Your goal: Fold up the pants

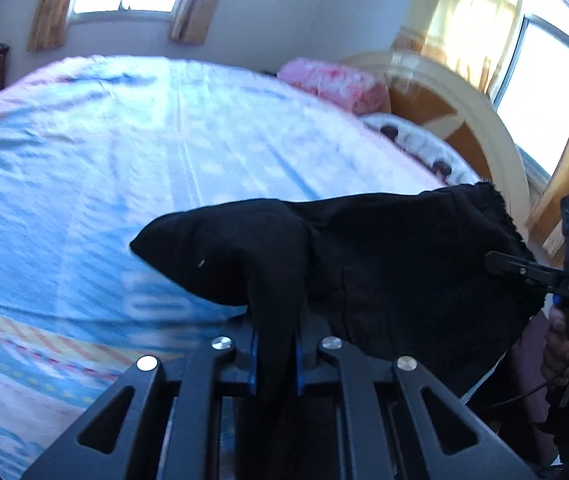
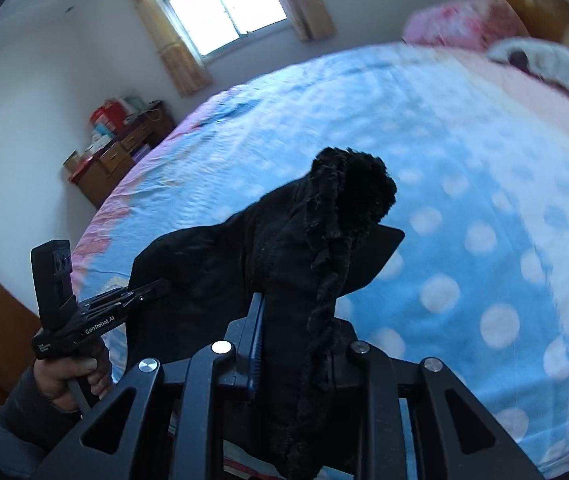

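Daylight poured through the curtained window (image 2: 220, 8) in the pale wall. A wide bed (image 2: 444, 160) wore a blue spotted cover, pink pillow (image 1: 332, 82) by the arched wooden headboard (image 1: 464, 120). A cluttered wooden dresser (image 2: 116, 156) stood beside it.

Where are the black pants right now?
The black pants hang between the left gripper and right gripper, over the near edge of the blue polka-dot bedspread.
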### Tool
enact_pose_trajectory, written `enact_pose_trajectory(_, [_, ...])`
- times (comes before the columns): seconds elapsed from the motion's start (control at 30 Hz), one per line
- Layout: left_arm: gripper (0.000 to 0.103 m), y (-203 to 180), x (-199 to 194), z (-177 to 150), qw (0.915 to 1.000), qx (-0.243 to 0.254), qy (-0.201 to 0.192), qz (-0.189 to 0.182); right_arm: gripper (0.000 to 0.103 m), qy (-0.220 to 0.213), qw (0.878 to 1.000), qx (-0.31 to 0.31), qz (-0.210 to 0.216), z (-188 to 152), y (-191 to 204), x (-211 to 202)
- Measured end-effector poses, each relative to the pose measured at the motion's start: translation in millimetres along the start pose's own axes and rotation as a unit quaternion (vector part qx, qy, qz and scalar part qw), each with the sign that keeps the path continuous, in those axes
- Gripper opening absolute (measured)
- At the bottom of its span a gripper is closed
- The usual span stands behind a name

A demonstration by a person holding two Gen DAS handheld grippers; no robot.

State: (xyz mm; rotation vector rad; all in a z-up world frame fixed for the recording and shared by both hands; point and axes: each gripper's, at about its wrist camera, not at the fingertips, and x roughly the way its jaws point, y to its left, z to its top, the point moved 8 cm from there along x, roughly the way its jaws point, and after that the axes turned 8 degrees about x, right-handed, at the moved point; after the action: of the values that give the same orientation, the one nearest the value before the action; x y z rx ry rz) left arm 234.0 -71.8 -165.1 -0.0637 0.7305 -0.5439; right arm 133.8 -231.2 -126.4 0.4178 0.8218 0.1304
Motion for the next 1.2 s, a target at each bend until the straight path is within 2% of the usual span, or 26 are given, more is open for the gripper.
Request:
enact_pose_trajectory(0.13, [0.013,38.7,-40.2,19.8,0.9987,-0.017,-0.042,0.024,0.024,0.007,0.999,-0.044,0.022,31.0,38.5,13.2])
enact_pose_trajectory(0.27, [0.013,90.5,-81.4,32.7,0.9941,-0.029,-0.072,0.075,0.024,0.023,0.994,-0.086,0.06,64.8,92.9,49.9])
enact_pose_trajectory(0.37, [0.013,132.2,-104.5,34.7,0.9887,-0.038,-0.08,0.121,0.024,0.041,0.989,-0.113,0.089,87.4,137.5,90.5])
enact_pose_trajectory(0.53, [0.013,189.9,-125.1,32.4,0.9761,-0.057,-0.084,0.192,0.024,0.08,0.977,-0.147,0.134,106.6,210.0,162.3])
enact_pose_trajectory(0.63, [0.013,217.0,-128.2,23.5,0.9712,-0.072,-0.078,0.213,0.024,0.106,0.971,-0.158,0.144,108.5,238.3,206.3])
enact_pose_trajectory(0.77, [0.016,244.4,-101.8,-0.1,0.9705,-0.085,-0.041,0.222,0.024,0.143,0.969,-0.158,0.129,98.5,241.1,260.8])
enact_pose_trajectory(0.83, [0.021,258.9,-90.6,-10.6,0.9657,-0.09,-0.021,0.243,0.024,0.162,0.969,-0.141,0.119,93.2,231.5,283.7])
enact_pose_trajectory(0.87, [0.026,266.5,-87.8,-15.9,0.9602,-0.093,-0.011,0.263,0.024,0.173,0.969,-0.133,0.113,89.5,223.6,294.5])
enact_pose_trajectory(0.9, [0.044,272.5,-85.4,-21.7,0.9551,-0.095,-0.002,0.281,0.026,0.178,0.97,-0.127,0.105,87.2,216.2,302.9])
enact_pose_trajectory(0.93, [0.055,280.6,-83.5,-28.2,0.9519,-0.1,0.01,0.289,0.03,0.184,0.972,-0.11,0.1,85.4,205.4,312.3])
enact_pose_trajectory(0.97, [0.071,287.0,-82.4,-35.0,0.9465,-0.11,0.017,0.303,0.032,0.193,0.971,-0.093,0.102,85.0,197.6,318.6])
enact_pose_trajectory(1.0, [0.076,290.0,-82.1,-37.7,0.9451,-0.111,0.016,0.307,0.039,0.202,0.971,-0.074,0.107,84.4,189.2,323.3])
enact_pose_trajectory(1.03, [0.076,292.0,-82.5,-40.6,0.9451,-0.111,0.018,0.307,0.054,0.208,0.97,-0.056,0.111,85.3,183.7,327.2])
enact_pose_trajectory(1.07, [0.079,293.2,-83.2,-43.7,0.944,-0.117,0.019,0.308,0.061,0.21,0.971,-0.043,0.105,86.8,176.7,330.8])
enact_pose_trajectory(1.1, [0.085,293.1,-86.0,-45.7,0.9423,-0.123,0.017,0.311,0.062,0.209,0.971,-0.038,0.113,86.3,173.8,329.9])
enact_pose_trajectory(1.2, [0.085,289.7,-96.0,-46.1,0.9385,-0.141,0.017,0.315,0.063,0.194,0.974,-0.036,0.109,91.1,169.9,319.1])
